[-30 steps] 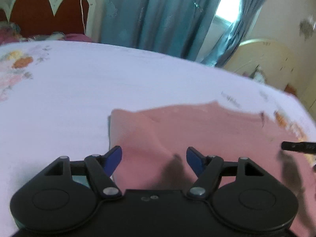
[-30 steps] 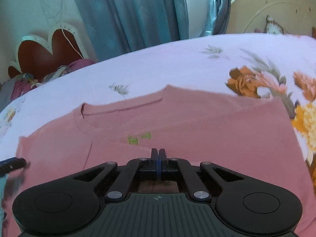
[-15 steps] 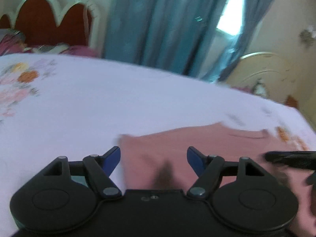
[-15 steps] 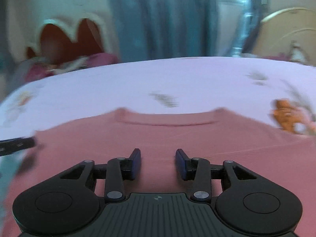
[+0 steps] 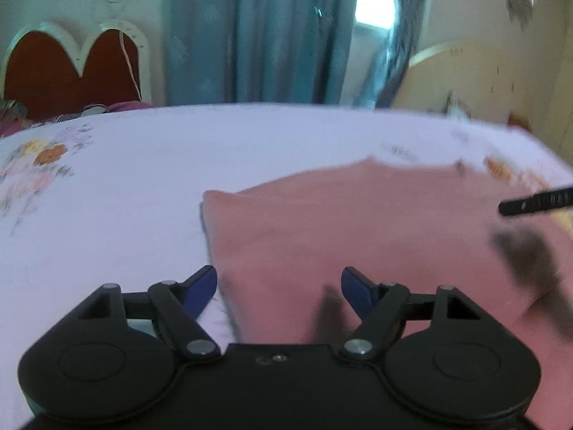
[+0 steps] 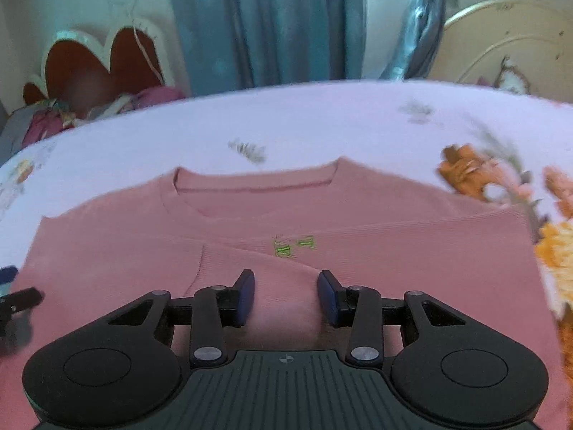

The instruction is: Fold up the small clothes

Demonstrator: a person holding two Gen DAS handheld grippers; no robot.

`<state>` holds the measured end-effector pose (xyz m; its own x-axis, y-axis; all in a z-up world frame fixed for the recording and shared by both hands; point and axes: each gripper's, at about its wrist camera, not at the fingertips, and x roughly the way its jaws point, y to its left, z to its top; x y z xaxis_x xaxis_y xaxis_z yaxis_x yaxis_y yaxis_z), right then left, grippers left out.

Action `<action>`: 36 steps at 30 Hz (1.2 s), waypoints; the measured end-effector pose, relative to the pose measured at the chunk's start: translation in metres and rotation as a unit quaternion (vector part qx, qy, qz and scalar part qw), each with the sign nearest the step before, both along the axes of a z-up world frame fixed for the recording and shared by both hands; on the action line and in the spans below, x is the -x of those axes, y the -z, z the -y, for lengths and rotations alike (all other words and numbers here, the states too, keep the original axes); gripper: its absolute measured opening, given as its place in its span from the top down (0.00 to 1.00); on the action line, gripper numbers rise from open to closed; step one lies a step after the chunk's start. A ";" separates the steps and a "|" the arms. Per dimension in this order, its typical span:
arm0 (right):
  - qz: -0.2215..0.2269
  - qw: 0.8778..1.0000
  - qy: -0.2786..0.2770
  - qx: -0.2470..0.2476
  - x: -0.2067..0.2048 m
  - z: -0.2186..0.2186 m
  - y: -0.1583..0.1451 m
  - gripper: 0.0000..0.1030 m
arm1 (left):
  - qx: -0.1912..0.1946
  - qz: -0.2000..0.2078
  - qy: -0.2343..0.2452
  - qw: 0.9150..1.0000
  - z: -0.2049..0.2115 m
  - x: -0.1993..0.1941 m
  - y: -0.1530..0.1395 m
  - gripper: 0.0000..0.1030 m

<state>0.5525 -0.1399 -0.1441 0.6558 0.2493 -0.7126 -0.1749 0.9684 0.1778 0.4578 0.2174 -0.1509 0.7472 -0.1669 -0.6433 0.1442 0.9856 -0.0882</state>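
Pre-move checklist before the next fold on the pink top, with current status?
1. Left hand-held gripper open: ok.
2. Right hand-held gripper open, nothing held: ok.
3. Pink top lying flat on the floral bedsheet, neckline at the far side: ok.
4. Both sleeves folded in across the front: ok.
5. Left hand-held gripper lined up over the top's side edge: ok.
6. Near hem position: cannot tell, hidden behind the gripper bodies.

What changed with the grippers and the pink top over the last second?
The right gripper was shut on a fold of the pink top and has opened, letting it go. The left gripper stayed open over the top's left edge. The top stays flat on the floral bedsheet.
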 end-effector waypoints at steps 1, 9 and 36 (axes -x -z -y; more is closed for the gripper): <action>0.012 1.000 -0.008 -0.016 0.011 0.000 -0.006 0.61 | 0.010 0.009 0.000 1.000 0.004 0.005 -0.005 0.27; -0.013 0.997 -0.081 -0.005 0.052 -0.032 0.015 0.61 | 0.025 -0.028 0.024 0.999 0.035 0.017 0.016 0.27; 0.013 1.000 0.024 -0.001 0.090 0.018 -0.015 0.31 | -0.039 -0.035 0.022 0.998 0.038 0.056 0.009 0.11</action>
<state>0.4629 -0.1578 -0.1293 0.6849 0.2188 -0.6950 -0.1329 0.9754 0.1761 0.4022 0.1792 -0.1602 0.6929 -0.1466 -0.7060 0.1841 0.9826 -0.0233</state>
